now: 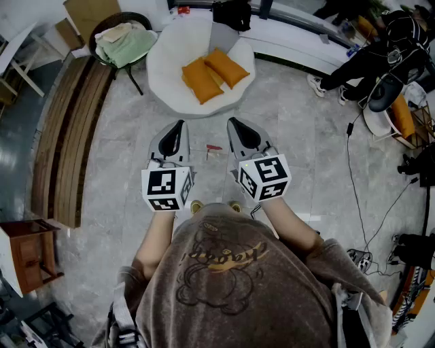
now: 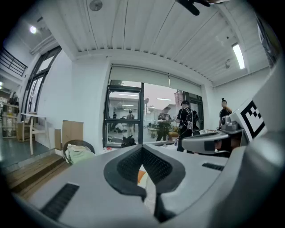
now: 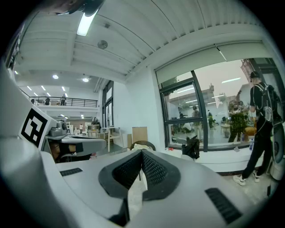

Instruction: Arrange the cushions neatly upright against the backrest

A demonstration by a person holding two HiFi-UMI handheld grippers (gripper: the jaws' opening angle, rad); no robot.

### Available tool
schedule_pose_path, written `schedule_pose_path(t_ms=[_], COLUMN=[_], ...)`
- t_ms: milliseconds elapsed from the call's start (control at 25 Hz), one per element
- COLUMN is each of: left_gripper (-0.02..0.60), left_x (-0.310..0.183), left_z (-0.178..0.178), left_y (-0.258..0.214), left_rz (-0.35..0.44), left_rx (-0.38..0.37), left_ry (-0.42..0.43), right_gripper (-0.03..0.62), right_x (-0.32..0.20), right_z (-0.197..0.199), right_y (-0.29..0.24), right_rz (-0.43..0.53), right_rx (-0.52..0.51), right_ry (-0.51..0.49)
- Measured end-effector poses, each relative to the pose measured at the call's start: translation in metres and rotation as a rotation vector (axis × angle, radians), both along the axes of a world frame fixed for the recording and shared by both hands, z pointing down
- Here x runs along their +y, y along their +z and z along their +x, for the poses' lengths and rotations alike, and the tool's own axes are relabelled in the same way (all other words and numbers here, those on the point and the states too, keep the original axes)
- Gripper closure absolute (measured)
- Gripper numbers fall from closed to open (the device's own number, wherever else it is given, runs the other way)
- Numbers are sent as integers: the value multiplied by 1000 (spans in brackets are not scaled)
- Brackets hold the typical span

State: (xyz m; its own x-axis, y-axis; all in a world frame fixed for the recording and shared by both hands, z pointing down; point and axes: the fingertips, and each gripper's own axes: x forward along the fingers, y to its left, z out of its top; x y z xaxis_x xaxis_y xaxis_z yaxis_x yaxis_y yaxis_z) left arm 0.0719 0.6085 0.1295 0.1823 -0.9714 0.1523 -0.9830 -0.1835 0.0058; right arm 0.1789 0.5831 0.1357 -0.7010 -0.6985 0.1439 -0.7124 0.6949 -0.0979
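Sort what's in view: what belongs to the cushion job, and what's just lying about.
Job: near orange cushion, far orange cushion, white seat under them, left tool, right tool (both shut, empty).
Lying about: basket chair with green cloth, wooden bench, brown stool, floor cables.

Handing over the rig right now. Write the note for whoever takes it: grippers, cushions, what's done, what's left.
Left gripper: jaws shut, empty.
Right gripper: jaws shut, empty.
Both are held over the floor, short of the white round chair.
The near orange cushion and the far orange cushion lie flat on its seat, touching.
Done: nothing yet.
Left: stand both cushions upright against the backrest.
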Motion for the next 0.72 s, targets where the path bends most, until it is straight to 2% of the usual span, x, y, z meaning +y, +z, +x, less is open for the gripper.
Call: schedule_pose_path(t_ms=[720], left_gripper=[577], left_x=[16], left_z=[-31], left_y=[12], left_rz=[-6], left_rx=[-30], left_ry=[67], right_gripper=[576], right_x=[35], right_z=[-18], right_y=[10], right_rz=[20], right_rx=[-39], right_ry=[14])
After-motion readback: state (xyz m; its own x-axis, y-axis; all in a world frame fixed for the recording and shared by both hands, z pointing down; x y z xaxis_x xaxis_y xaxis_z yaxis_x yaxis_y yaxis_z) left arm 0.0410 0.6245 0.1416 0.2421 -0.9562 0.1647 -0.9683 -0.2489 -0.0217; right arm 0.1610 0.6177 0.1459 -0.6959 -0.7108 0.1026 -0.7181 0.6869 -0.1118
